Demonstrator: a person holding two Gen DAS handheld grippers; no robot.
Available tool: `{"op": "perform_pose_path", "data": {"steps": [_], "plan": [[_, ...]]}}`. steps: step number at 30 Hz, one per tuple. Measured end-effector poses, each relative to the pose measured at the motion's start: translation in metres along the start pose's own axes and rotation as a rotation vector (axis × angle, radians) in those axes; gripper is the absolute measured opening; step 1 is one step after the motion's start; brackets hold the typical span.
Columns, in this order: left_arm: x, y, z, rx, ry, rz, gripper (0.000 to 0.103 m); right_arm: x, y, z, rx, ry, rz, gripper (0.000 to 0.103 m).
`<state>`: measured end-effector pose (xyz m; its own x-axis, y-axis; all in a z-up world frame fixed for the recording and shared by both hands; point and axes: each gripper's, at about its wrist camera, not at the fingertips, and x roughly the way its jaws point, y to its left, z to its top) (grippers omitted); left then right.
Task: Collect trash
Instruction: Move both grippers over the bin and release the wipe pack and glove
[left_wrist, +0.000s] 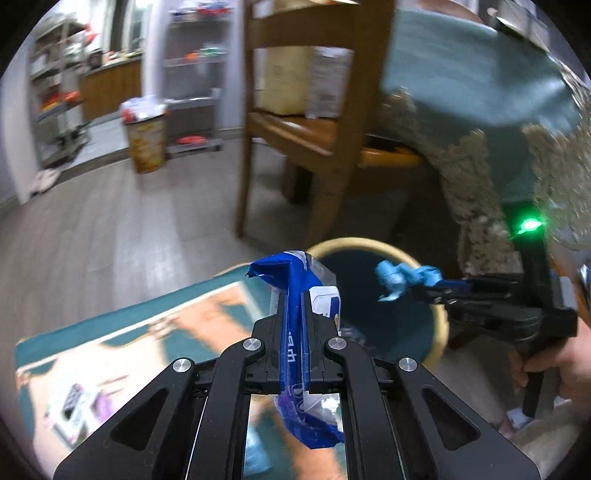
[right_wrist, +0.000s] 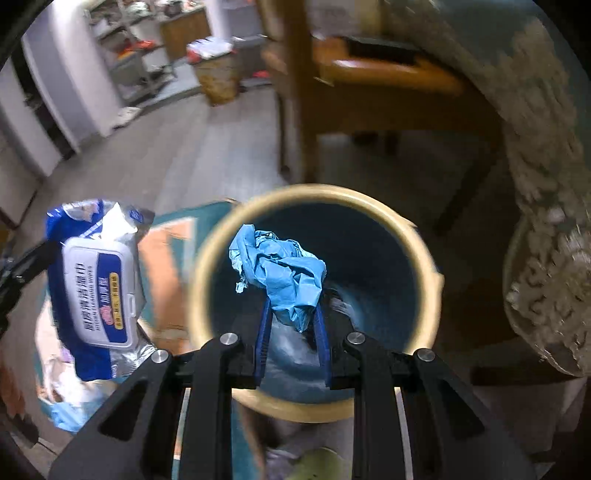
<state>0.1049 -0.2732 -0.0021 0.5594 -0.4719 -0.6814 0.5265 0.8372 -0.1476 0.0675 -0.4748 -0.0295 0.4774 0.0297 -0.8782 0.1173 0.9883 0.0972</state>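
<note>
My left gripper (left_wrist: 294, 295) is shut on a blue wet-wipes pack (left_wrist: 295, 332), pinched edge-on between its jaws. That wipes pack (right_wrist: 98, 291) shows its white lid in the right wrist view, hanging left of the bin. My right gripper (right_wrist: 291, 314) is shut on a crumpled light blue glove (right_wrist: 280, 273) and holds it directly over the open mouth of a round bin (right_wrist: 207, 258) with a cream rim and a dark blue inside. In the left wrist view the right gripper (left_wrist: 410, 286) reaches in from the right with the glove (left_wrist: 397, 278) above the bin (left_wrist: 439, 332).
A patterned teal and orange rug (left_wrist: 129, 332) lies under the bin, with scraps of paper and litter (left_wrist: 74, 406) on it. A wooden chair (left_wrist: 314, 129) stands behind the bin, a teal lace-edged tablecloth (left_wrist: 480, 92) hangs at right. A second full bin (left_wrist: 146, 140) stands by far shelves.
</note>
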Motion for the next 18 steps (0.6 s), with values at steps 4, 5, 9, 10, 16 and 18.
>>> {"op": "perform_pose_path", "data": {"steps": [4, 5, 9, 10, 16, 18], "plan": [[0.026, -0.024, 0.005, 0.032, -0.005, -0.048, 0.007, 0.006, -0.024, -0.007, -0.009, 0.005, -0.048, 0.021], [0.032, -0.026, 0.006, 0.026, -0.004, -0.061, 0.007, 0.007, -0.030, -0.009, -0.007, 0.007, -0.049, 0.021], [0.051, -0.034, 0.006, 0.018, 0.002, -0.095, 0.018, 0.011, -0.041, -0.009, -0.003, 0.007, -0.037, 0.028], [0.053, -0.036, 0.004, 0.028, 0.008, -0.090, 0.021, 0.010, -0.041, -0.007, -0.004, 0.002, -0.040, 0.032], [0.027, -0.026, 0.004, 0.046, -0.017, -0.047, 0.045, 0.007, -0.026, -0.002, -0.014, -0.007, -0.019, 0.038], [0.008, -0.016, 0.003, 0.038, -0.034, -0.022, 0.051, 0.003, -0.016, 0.002, -0.025, -0.017, -0.010, 0.043]]}}
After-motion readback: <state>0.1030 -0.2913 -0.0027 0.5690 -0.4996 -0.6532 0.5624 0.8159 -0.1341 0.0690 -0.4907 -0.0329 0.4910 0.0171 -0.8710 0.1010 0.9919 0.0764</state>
